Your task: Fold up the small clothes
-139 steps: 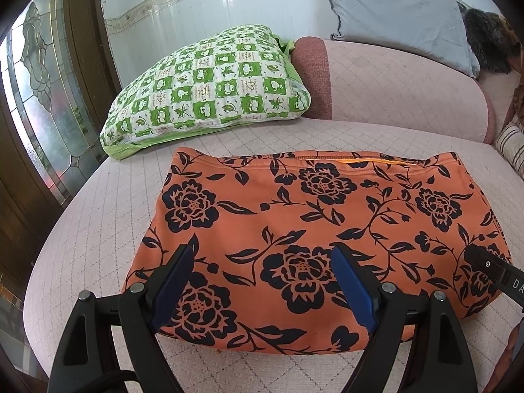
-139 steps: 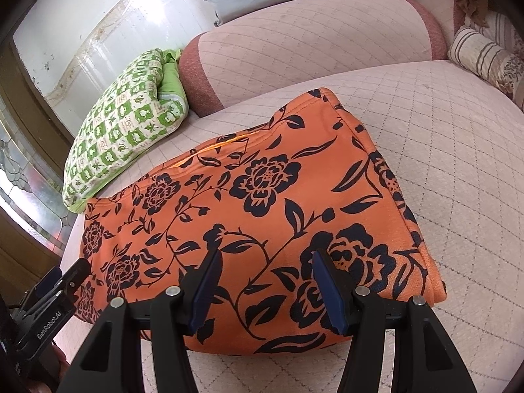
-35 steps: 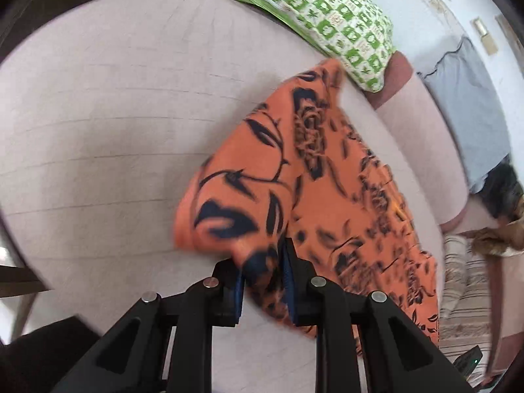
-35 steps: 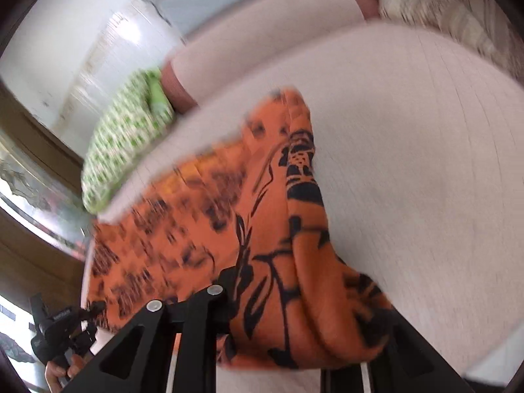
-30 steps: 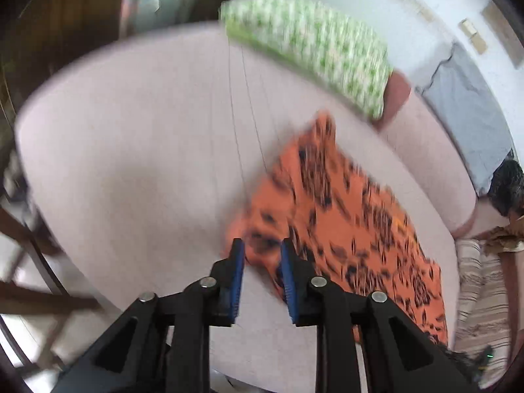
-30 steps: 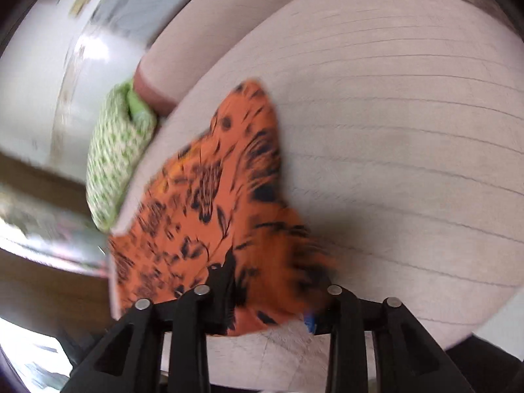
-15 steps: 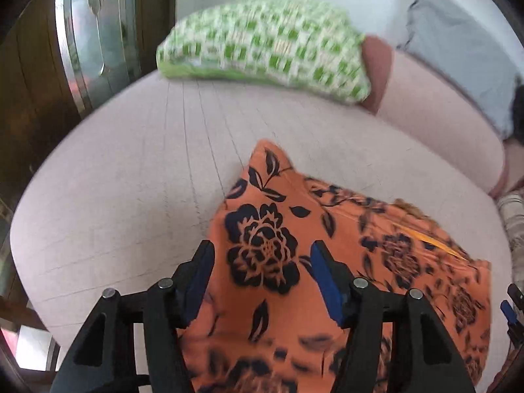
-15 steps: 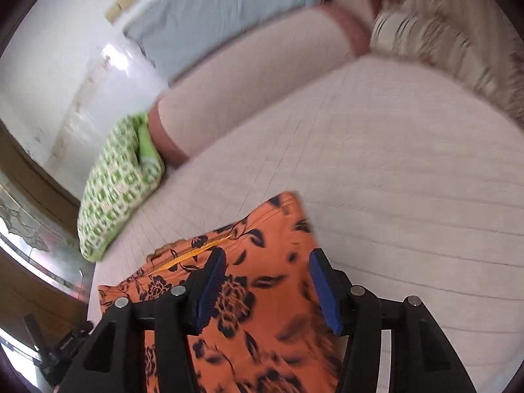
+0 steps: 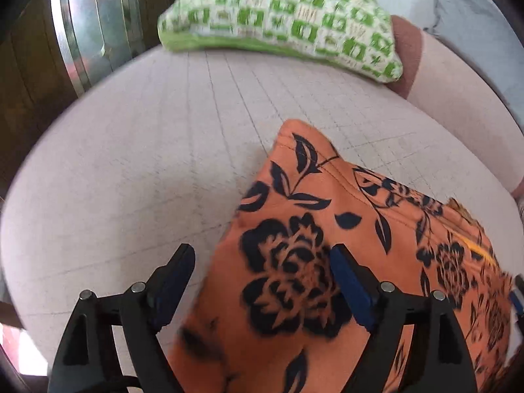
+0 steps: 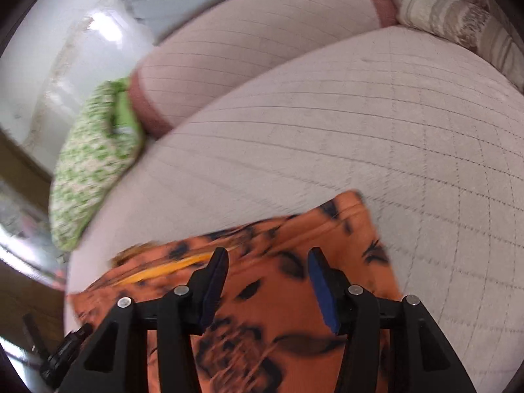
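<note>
Orange cloth lies folded on sofa seat, near edge; L gripper & R gripper both spread apart over it, holding nothing; fold looks mostly done, maybe one more left.

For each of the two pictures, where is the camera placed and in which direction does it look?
Left wrist: sits on the left tongs, looking forward and down over the orange floral garment toward the green checked pillow; its two open blue-padded fingers show.
Right wrist: sits on the right tongs, looking over the garment's right part toward the sofa backrest; its open fingers show.
Shared: the garment, the pillow, the quilted pink seat.
</note>
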The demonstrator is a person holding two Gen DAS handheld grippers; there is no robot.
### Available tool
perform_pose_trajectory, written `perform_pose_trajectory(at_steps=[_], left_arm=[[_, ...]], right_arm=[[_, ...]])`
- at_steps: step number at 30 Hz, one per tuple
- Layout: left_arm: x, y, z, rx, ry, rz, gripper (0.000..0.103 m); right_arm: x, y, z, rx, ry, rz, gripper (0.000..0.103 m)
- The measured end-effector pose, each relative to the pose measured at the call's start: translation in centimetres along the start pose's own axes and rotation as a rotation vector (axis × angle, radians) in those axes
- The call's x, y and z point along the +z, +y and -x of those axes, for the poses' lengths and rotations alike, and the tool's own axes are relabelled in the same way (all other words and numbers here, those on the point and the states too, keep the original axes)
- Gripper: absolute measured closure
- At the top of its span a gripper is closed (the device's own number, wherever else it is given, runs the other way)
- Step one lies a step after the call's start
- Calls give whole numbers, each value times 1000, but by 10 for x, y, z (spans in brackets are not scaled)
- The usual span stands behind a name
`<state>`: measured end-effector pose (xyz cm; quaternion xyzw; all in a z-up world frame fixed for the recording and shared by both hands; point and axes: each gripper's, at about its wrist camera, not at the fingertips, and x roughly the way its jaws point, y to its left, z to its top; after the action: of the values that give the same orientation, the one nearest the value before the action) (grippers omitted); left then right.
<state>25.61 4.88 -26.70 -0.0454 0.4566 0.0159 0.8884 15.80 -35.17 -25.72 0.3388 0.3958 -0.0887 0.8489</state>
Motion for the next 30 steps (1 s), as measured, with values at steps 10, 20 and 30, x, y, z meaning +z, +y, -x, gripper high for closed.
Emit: perform_pose_trajectory(at_steps=[10,20,30], left_arm=[[-47,32,17,102,9,-31,12],[-62,67,67,99,-84,76,4],[-123,87,103,-103,-11,202,16]], right_arm=[[-114,51,51,101,162,226,48],[-147,54,90,116,90,256,48],[-154,65,117,237,-23,285,71]])
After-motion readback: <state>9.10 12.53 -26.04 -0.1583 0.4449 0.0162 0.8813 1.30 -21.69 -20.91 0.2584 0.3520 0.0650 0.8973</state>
